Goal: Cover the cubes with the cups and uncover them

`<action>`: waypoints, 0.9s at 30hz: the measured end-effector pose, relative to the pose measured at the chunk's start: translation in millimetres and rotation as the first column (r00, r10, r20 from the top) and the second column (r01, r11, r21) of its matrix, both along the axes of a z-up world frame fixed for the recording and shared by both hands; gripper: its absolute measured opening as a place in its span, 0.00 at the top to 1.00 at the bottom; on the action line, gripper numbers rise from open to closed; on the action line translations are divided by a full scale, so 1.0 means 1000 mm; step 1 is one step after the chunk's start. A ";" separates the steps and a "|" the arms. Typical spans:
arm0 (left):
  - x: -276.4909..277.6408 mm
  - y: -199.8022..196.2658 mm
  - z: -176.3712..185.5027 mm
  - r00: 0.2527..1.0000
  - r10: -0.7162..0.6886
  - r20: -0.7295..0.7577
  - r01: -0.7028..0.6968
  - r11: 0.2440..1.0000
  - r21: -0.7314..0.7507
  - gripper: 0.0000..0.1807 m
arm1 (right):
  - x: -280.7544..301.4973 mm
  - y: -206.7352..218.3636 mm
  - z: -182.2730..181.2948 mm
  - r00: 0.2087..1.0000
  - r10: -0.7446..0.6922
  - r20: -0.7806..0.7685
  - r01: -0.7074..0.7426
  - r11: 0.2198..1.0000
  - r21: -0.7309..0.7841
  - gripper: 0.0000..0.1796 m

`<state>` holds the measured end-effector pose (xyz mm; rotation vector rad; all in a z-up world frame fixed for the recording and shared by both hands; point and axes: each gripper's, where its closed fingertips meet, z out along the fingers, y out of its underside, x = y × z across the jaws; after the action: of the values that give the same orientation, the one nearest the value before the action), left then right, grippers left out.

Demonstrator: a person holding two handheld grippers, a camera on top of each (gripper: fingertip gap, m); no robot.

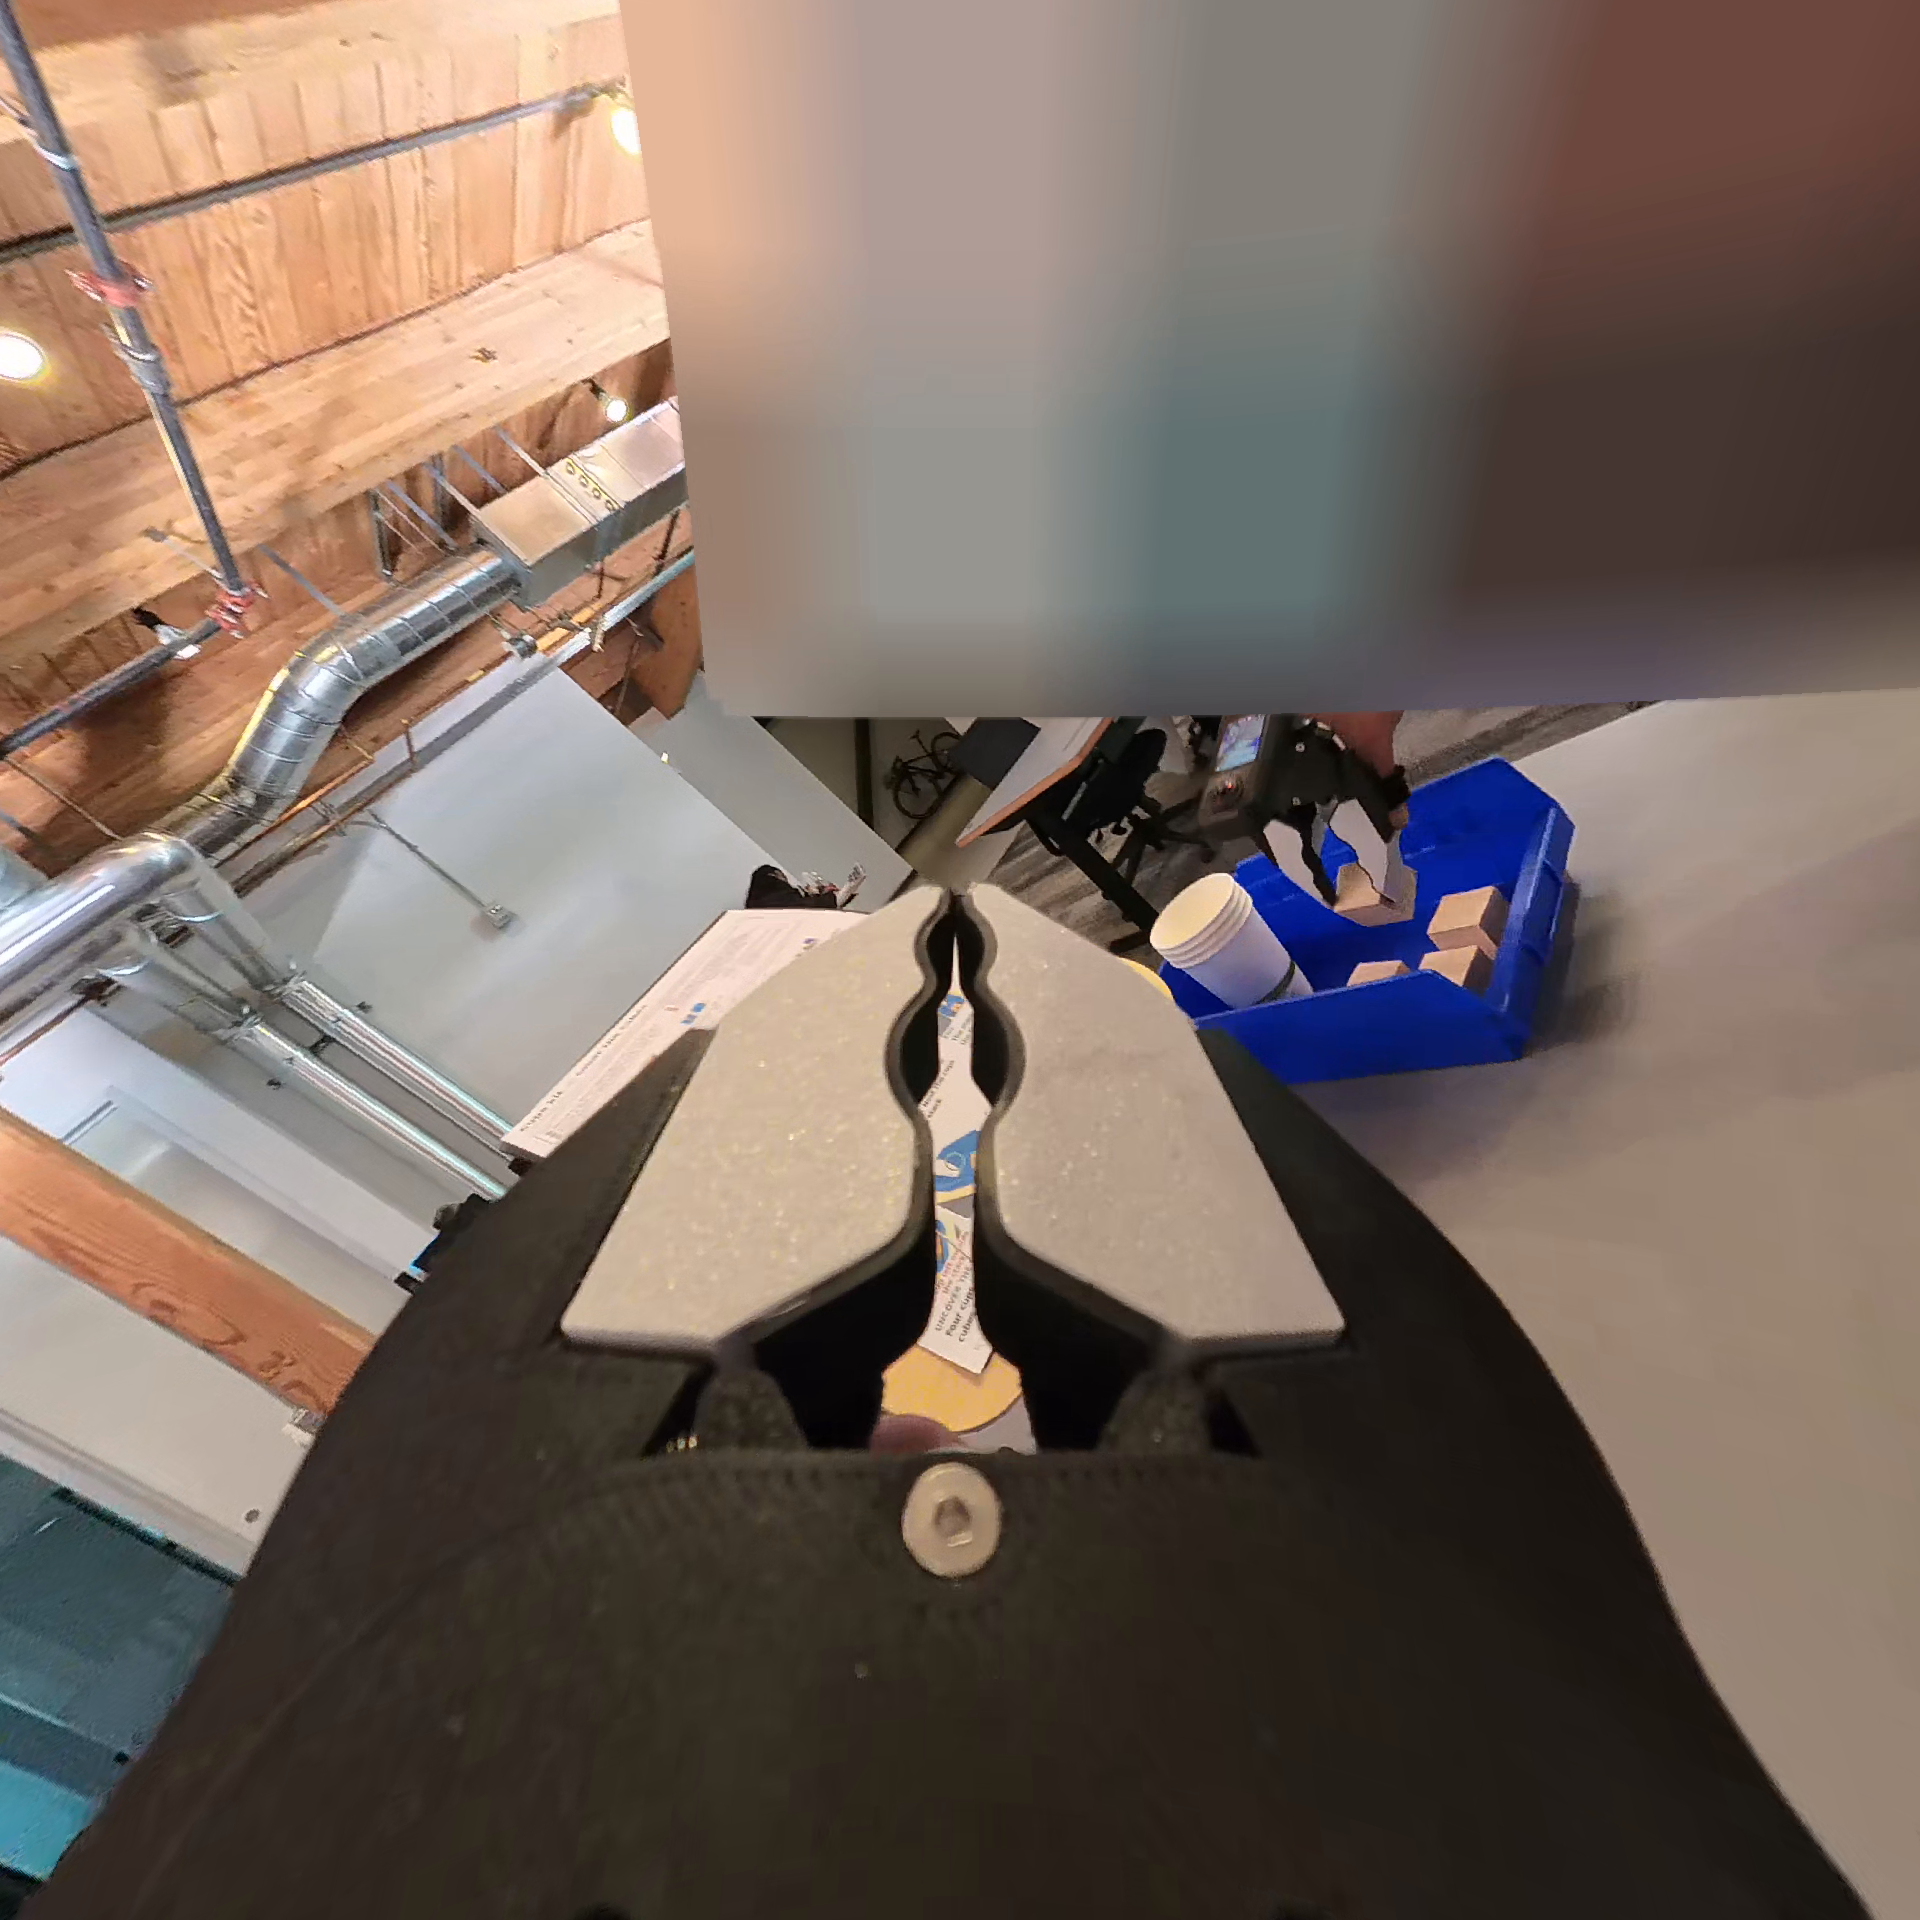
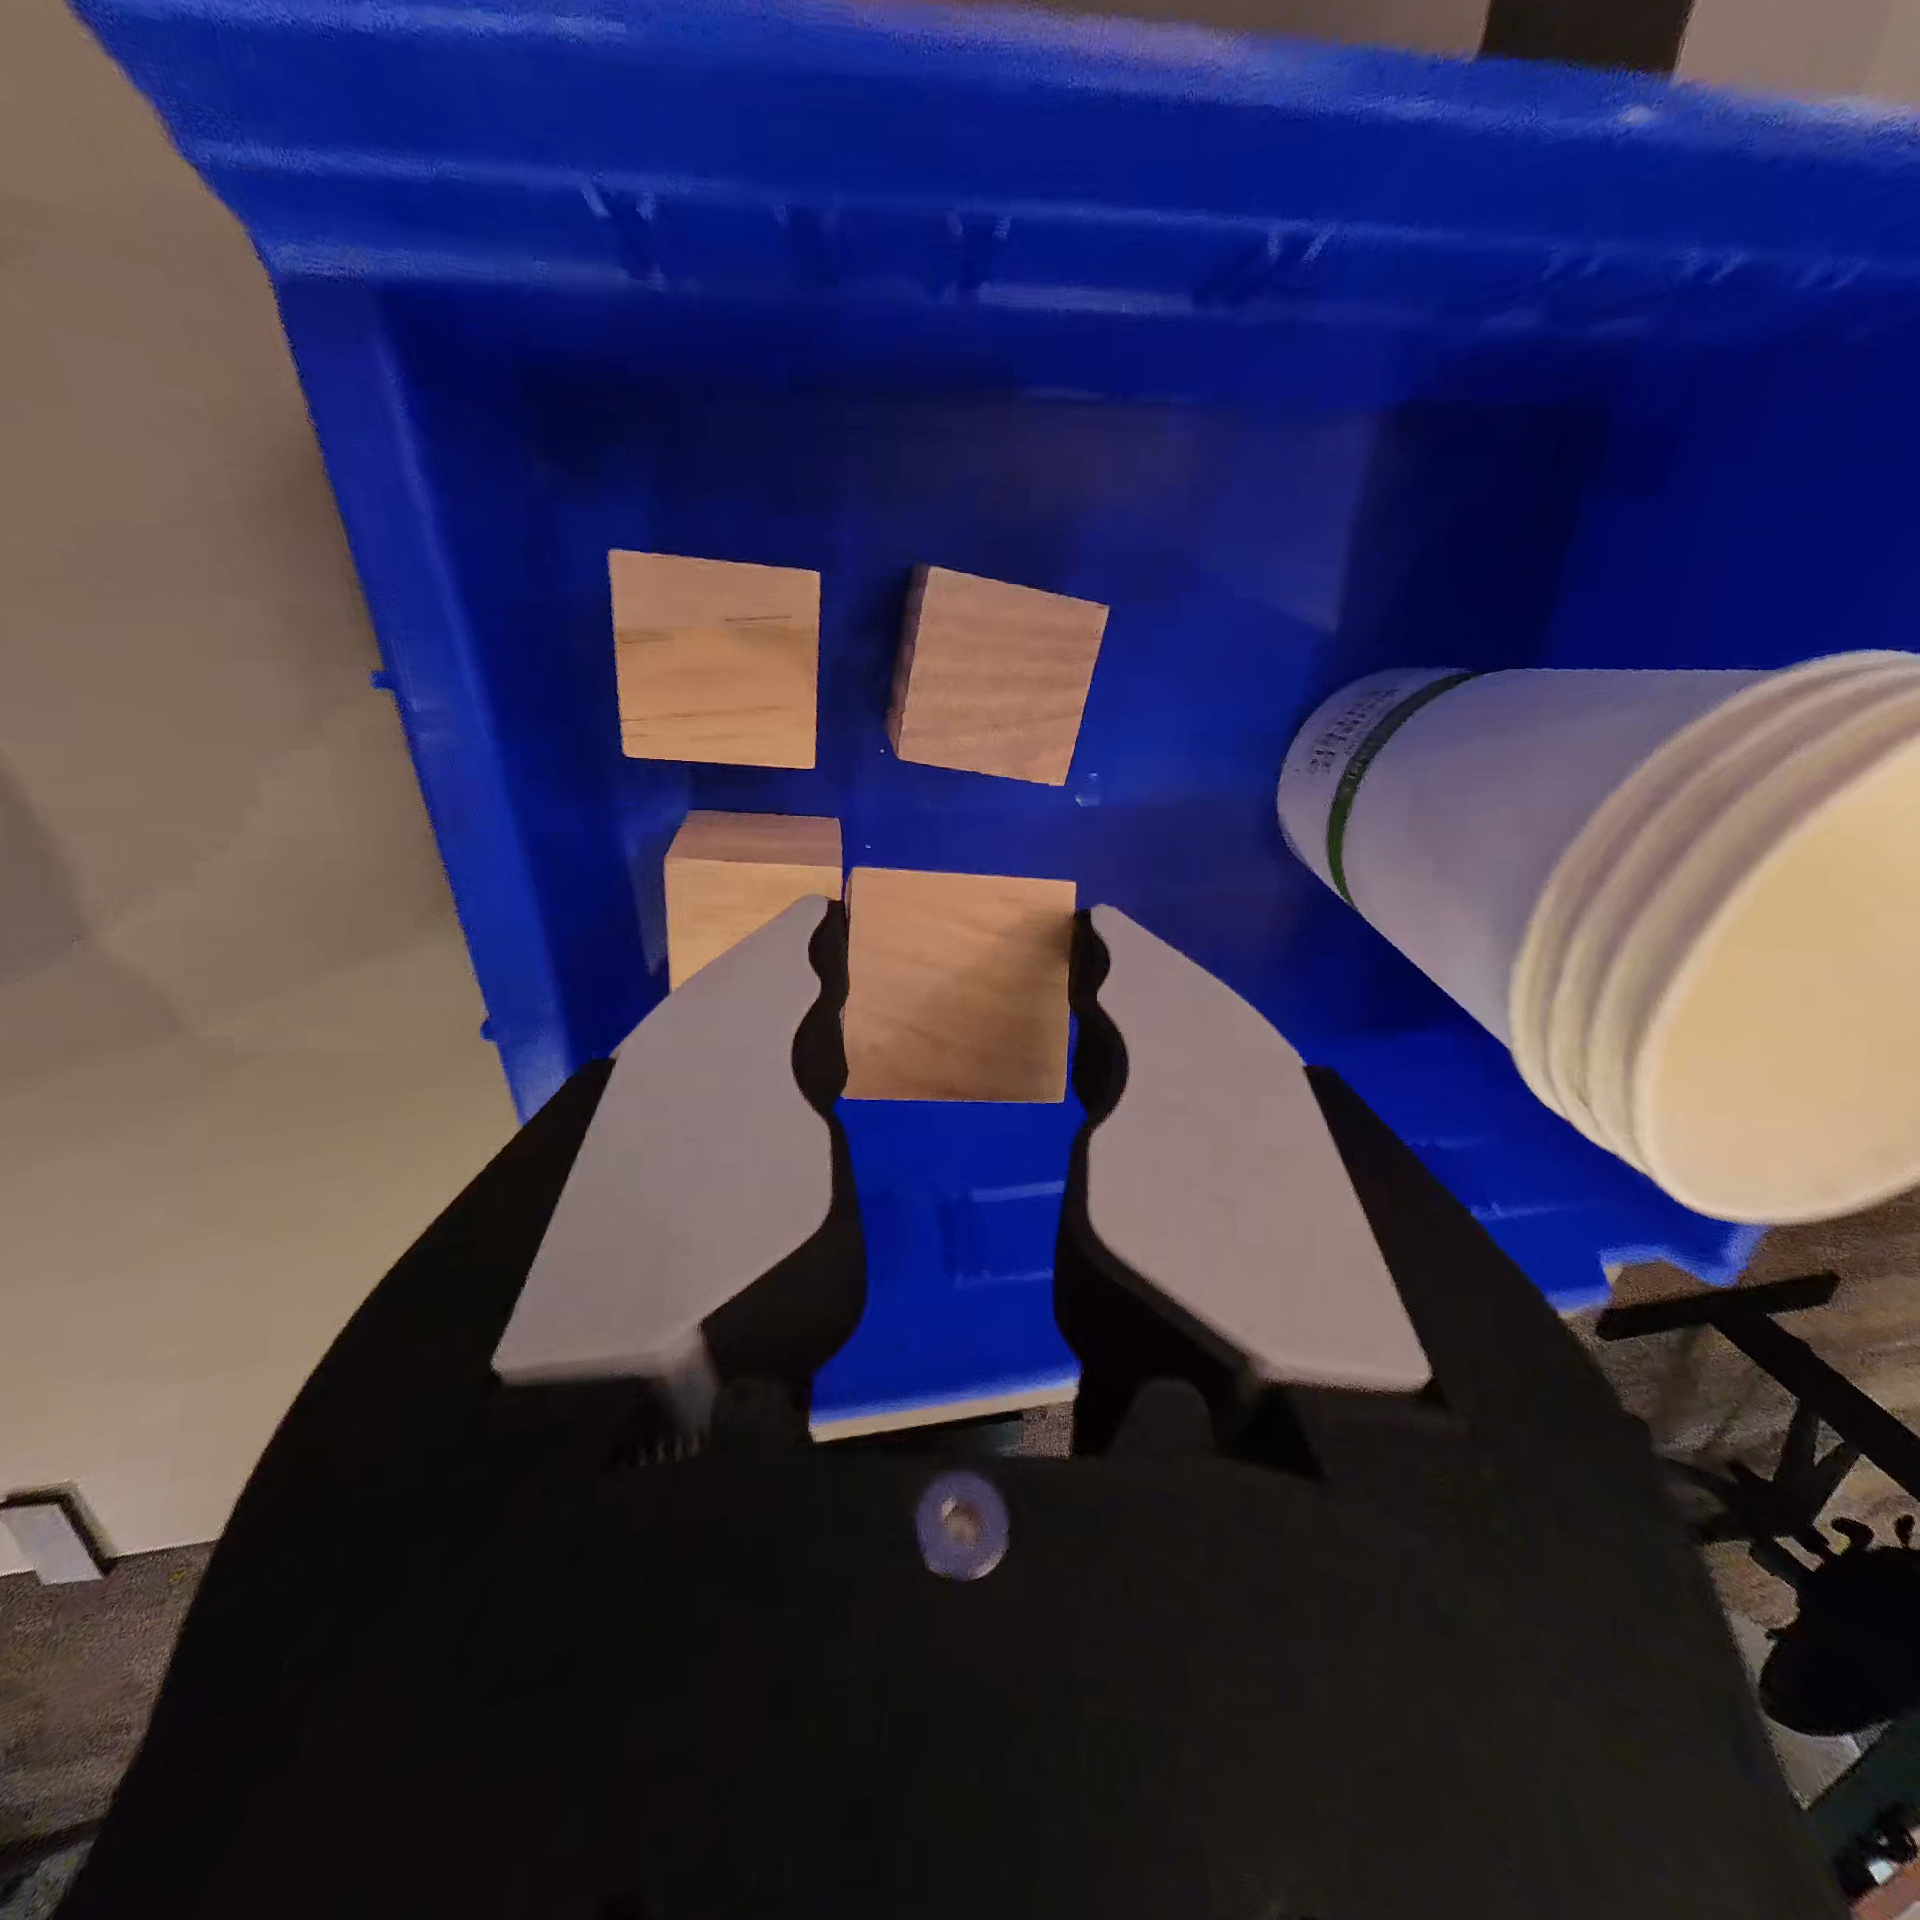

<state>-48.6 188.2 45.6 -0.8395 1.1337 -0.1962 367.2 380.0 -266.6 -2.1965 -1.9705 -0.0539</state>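
Observation:
A blue bin [image 2: 1039,208] holds several wooden cubes and a stack of nested white paper cups [image 2: 1610,914]. My right gripper [image 2: 956,920] is inside the bin, its fingers pressed against both sides of one wooden cube [image 2: 956,987]. Three other cubes lie beyond and to its left: [image 2: 717,660], [image 2: 997,675], [image 2: 748,883]. In the left wrist view, the right gripper [image 1: 1371,883] holds that cube [image 1: 1363,896] above the bin [image 1: 1382,1023], beside the upright cup stack [image 1: 1226,951]. My left gripper [image 1: 954,899] is shut and empty, tilted upward, well left of the bin.
The bin sits on a grey table [image 1: 1662,1247] near its far edge. A printed paper sheet [image 1: 665,1029] lies under and left of my left gripper. Desks and office chairs [image 1: 1122,800] stand beyond the table.

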 end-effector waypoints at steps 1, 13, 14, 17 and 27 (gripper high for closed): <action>0.002 0.002 -0.002 1.000 0.001 -0.007 -0.001 1.000 -0.005 1.00 | 0.001 0.002 -0.007 1.000 0.001 0.008 -0.001 1.000 -0.011 0.77; 0.002 0.008 -0.004 1.000 0.006 -0.013 -0.006 1.000 -0.016 1.00 | -0.001 0.020 -0.051 0.999 0.010 0.034 -0.008 0.998 -0.058 0.77; 0.002 0.007 -0.004 1.000 0.007 -0.012 -0.007 1.000 -0.014 1.00 | 0.001 0.021 -0.051 0.999 0.009 0.045 -0.007 0.999 -0.052 0.77; 0.001 0.005 -0.003 1.000 0.006 -0.008 -0.006 1.000 -0.010 1.00 | 0.005 0.019 -0.052 0.997 0.028 0.071 -0.024 0.998 -0.054 0.77; 0.001 0.004 -0.002 1.000 0.002 -0.008 -0.002 1.000 -0.007 1.00 | 0.019 0.021 -0.045 0.982 0.016 0.190 -0.013 1.000 -0.018 0.66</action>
<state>-47.3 192.2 43.6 -0.8480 1.1407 -0.1951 386.6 401.3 -311.8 -2.2631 -2.0908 -0.2561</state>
